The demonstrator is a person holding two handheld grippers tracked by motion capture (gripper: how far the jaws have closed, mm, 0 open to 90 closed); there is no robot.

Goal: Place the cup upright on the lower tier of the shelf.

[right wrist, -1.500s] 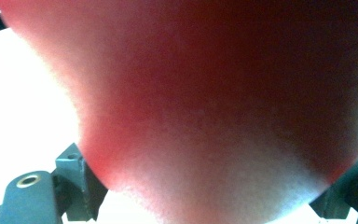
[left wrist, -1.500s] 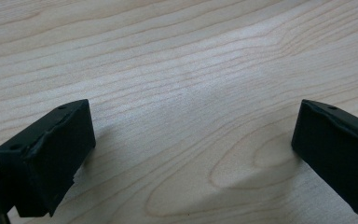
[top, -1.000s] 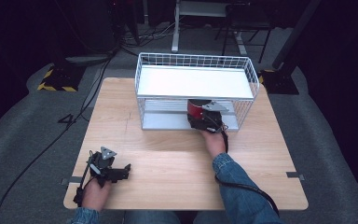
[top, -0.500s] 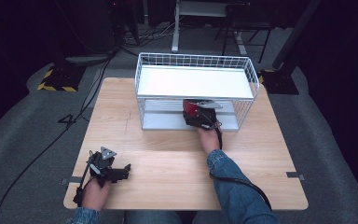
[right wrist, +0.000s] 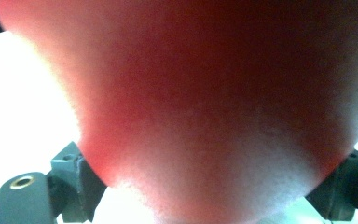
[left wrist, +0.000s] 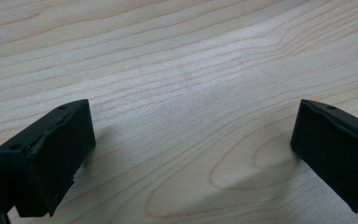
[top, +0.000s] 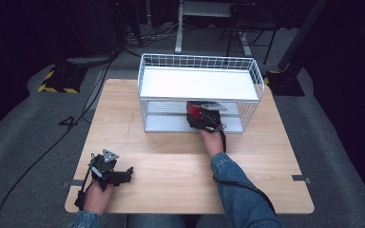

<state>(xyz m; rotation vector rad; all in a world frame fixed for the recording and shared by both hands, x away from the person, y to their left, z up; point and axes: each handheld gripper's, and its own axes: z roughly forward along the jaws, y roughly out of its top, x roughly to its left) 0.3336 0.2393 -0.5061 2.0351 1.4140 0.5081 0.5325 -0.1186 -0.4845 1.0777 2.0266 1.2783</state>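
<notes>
A white wire rack [top: 148, 66] with a flat upper shelf stands at the far middle of the wooden table [top: 171, 161]. My right gripper [top: 203, 117] reaches into the rack's lower level from the front, shut on a red object [top: 194, 110]. In the right gripper view the red object [right wrist: 205, 93] looms blurred between the two jaws, hiding most of what lies beyond. My left gripper [top: 121, 175] rests on the table near the front left corner, held by a hand. Its jaws stand wide open over bare wood [left wrist: 186, 93], with nothing between the fingers [left wrist: 51, 149].
The rack's upper shelf [top: 197, 83] overhangs the right gripper closely, and wire walls [top: 253, 102] bound the lower level. A cable [top: 240, 185] trails along the right sleeve. Dark floor with cables and stands surrounds the table.
My right gripper has moved a little farther in and to the left under the rack's shelf, carrying the red object. The left gripper has stayed still.
</notes>
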